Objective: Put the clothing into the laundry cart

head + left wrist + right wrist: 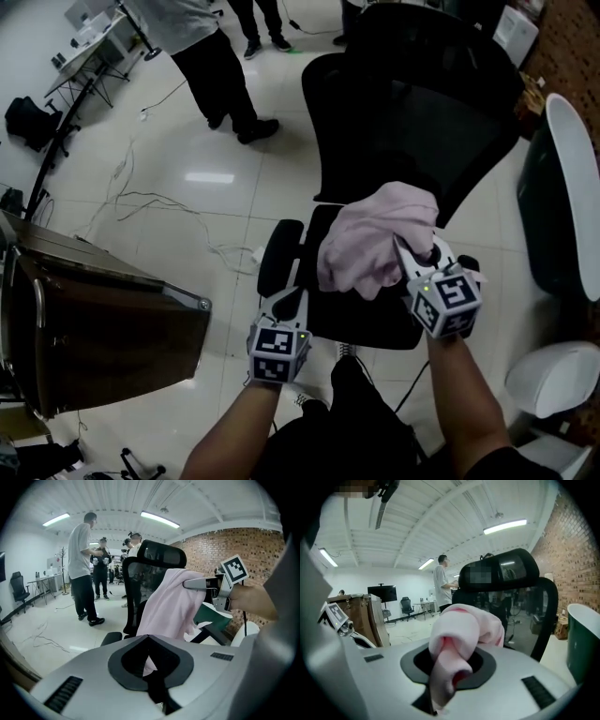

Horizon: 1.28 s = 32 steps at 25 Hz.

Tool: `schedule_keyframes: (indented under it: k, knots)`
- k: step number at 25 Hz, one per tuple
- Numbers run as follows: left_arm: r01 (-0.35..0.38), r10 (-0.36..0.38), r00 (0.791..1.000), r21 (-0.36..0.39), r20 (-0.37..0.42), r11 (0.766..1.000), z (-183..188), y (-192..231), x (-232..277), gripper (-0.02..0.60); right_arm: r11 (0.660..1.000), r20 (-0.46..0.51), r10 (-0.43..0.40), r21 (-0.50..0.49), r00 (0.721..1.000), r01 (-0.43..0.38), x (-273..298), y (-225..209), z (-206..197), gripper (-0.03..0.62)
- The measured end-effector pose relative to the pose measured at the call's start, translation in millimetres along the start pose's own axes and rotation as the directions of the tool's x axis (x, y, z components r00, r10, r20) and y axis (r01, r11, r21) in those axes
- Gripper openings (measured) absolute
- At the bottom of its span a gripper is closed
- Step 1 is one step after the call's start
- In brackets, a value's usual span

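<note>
- Right gripper (pixel 412 255): clamped on bunched pink garment (pixel 375 234), above office chair (pixel 412 112).
- Left gripper (pixel 284 305): jaws together, empty.
- Risk: hanging cloth could snag the armrest (pixel 279 255) on the way to the laundry cart (pixel 94 319) and pull free.

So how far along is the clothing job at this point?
Done: the pink garment has been picked up and hangs over the black office chair. In hand: the right tongs are clamped on it, while the left tongs are shut and empty. Left: carry it across to the brown laundry cart and release it there.
</note>
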<state>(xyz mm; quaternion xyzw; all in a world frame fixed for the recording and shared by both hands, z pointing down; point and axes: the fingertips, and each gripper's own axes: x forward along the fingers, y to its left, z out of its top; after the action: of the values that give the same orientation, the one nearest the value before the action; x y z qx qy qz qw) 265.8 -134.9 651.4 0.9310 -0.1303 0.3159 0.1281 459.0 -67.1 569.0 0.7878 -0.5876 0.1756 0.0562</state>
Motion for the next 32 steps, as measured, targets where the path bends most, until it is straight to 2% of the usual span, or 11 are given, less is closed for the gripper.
schedule_keyframes:
  k: [9,16,24,27,29,32]
  knots:
    - [-0.038,0.036,0.993,0.014,0.112,0.999,36,11,-65,0.0,0.999,0.064,0.03,0.037,0.997,-0.032,-31,43,57,0.091]
    - [-0.072,0.066,0.978,0.026,0.199,0.997,65,17,-116,0.0,0.996,0.147,0.082,0.004,0.986,-0.084,-60,86,118,0.091]
    - [-0.143,0.139,0.949,-0.007,0.284,0.99,81,44,-199,0.0,0.983,0.233,0.171,0.019,0.957,-0.18,-89,142,183,0.089]
    - [-0.189,0.175,0.939,0.019,0.295,0.982,78,58,-227,0.0,0.976,0.26,0.211,0.003,0.942,-0.22,-97,168,209,0.089]
    - [-0.221,0.204,0.933,0.026,0.297,0.975,72,71,-245,0.0,0.969,0.28,0.24,-0.009,0.93,-0.247,-101,187,225,0.089]
    - [-0.258,0.248,0.915,-0.012,0.319,0.966,65,91,-279,0.0,0.951,0.309,0.301,-0.024,0.902,-0.308,-105,224,246,0.089]
